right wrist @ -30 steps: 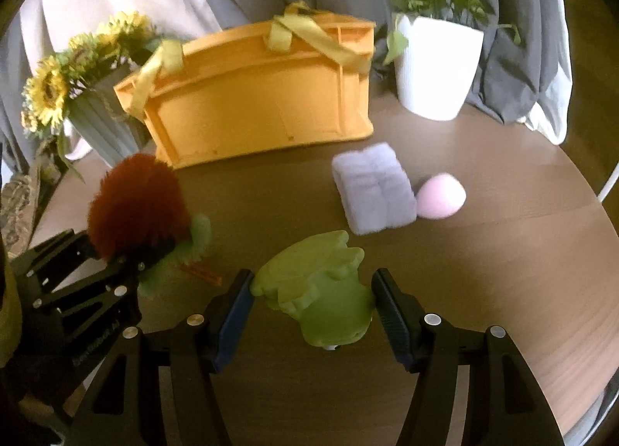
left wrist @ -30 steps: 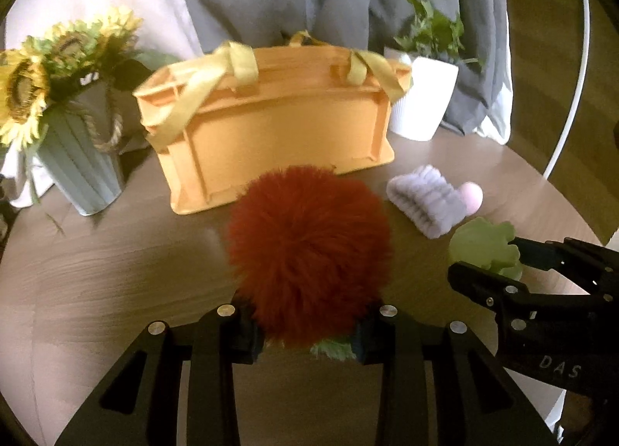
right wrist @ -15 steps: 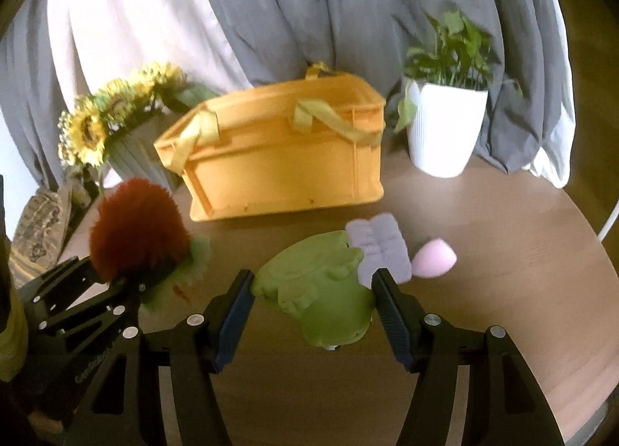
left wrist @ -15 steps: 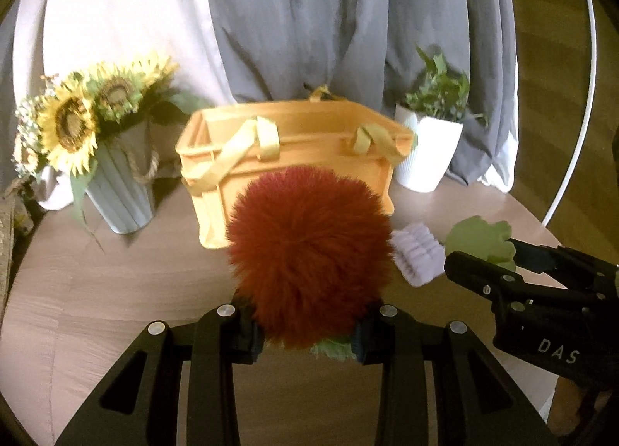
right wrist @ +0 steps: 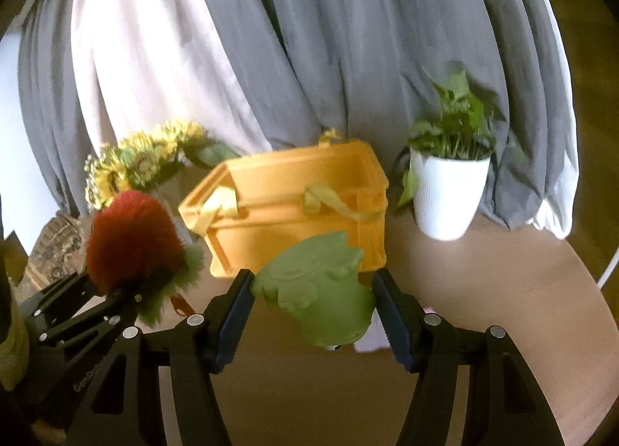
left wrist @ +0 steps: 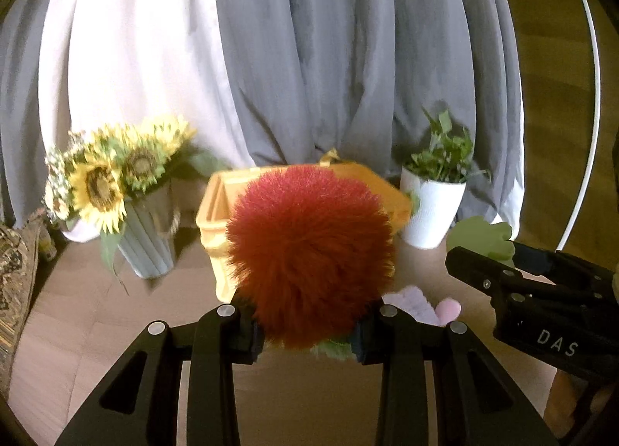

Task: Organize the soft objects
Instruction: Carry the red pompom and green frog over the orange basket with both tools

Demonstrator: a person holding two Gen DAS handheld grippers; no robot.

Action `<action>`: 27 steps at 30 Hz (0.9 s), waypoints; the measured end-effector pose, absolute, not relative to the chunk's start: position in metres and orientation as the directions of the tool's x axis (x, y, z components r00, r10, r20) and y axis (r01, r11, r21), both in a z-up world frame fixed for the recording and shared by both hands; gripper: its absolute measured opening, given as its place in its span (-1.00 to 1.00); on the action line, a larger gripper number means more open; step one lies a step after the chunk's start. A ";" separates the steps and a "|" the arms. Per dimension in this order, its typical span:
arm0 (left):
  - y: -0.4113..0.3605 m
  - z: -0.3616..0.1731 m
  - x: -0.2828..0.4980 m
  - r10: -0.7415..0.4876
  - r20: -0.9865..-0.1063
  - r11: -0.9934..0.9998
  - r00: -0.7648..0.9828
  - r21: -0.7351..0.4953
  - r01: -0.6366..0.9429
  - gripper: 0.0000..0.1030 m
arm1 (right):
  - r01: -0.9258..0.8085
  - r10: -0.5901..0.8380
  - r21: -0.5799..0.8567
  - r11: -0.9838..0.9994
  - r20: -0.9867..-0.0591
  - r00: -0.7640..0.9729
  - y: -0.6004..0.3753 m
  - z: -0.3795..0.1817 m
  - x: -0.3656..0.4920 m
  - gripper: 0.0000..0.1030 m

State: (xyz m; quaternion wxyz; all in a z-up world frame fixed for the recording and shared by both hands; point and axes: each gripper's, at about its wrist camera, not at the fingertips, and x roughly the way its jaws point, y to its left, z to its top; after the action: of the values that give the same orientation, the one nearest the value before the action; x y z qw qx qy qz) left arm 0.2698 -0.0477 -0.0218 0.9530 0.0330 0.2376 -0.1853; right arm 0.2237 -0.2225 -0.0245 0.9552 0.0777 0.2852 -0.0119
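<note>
My left gripper (left wrist: 307,330) is shut on a red fluffy pom-pom toy (left wrist: 309,256) with green fur at its base, held above the table; it also shows in the right wrist view (right wrist: 133,241). My right gripper (right wrist: 315,310) is shut on a green soft toy (right wrist: 317,287), also lifted; the toy shows at the right in the left wrist view (left wrist: 481,237). The orange basket (right wrist: 294,210) with yellow handles stands open behind both toys. A lilac fuzzy cloth (left wrist: 412,301) and a pink sponge (left wrist: 448,308) lie on the table, partly hidden.
A grey vase of sunflowers (left wrist: 112,190) stands left of the basket. A white pot with a green plant (right wrist: 448,190) stands right of it. Grey and white curtains hang behind. The round wooden table's (right wrist: 541,310) edge curves at the right.
Both grippers have risen with their toys and the views tilted up. The basket now looks lower and farther, and its open top shows. The cloth and sponge dropped toward the bottom of view.
</note>
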 end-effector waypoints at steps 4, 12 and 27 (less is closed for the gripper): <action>-0.053 -0.010 0.269 -0.325 -0.430 0.935 0.842 -0.014 0.353 -0.35 | 0.046 0.033 0.143 0.989 -0.511 0.859 -0.228 -0.012 0.227 0.23; -0.063 0.011 0.276 -0.316 -0.370 0.941 0.873 -0.006 0.338 -0.35 | 0.016 0.053 0.150 0.989 -0.444 0.895 -0.238 0.007 0.234 0.23; -0.071 0.037 0.310 -0.315 -0.288 0.940 0.904 0.034 0.339 -0.35 | -0.009 0.066 0.160 0.987 -0.359 0.931 -0.245 0.033 0.269 0.23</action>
State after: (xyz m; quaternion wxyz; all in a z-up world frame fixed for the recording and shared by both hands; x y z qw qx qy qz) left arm 0.3097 -0.0711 0.0365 0.9749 0.0415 0.1406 -0.1677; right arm 0.2689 -0.2447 0.0330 0.9795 0.0780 0.1848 0.0192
